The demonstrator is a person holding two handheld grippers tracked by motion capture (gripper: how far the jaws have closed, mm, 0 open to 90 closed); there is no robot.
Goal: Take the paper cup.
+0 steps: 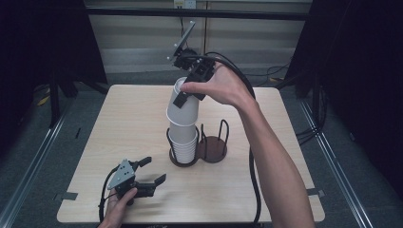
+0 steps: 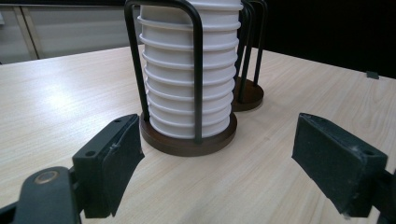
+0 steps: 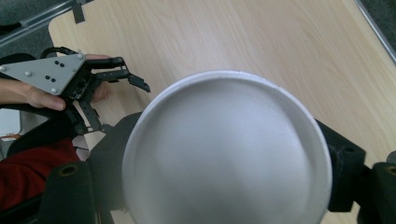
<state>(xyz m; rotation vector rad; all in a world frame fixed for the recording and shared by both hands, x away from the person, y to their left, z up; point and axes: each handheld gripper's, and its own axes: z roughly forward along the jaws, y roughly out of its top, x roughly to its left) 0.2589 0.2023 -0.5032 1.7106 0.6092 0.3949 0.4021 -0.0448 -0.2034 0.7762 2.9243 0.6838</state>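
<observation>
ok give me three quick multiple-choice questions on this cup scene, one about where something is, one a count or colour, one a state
1. Where does the stack of white cups stand?
A. in the left wire holder
B. in the right wire holder
C. loose on the table

2. How many round dark wire holders are on the table?
A. one
B. two
C. three

3. What are the jaws of the right gripper doing?
A. standing open over the table
C. closed on nothing
B. gripping a white cup

Answers:
1. A: in the high view the stack fills the left holder, while the right holder has no cups in it.
2. B: two holders stand side by side.
3. B: the single cup sits upside down between its jaws above the stack; the left gripper is open.
</observation>
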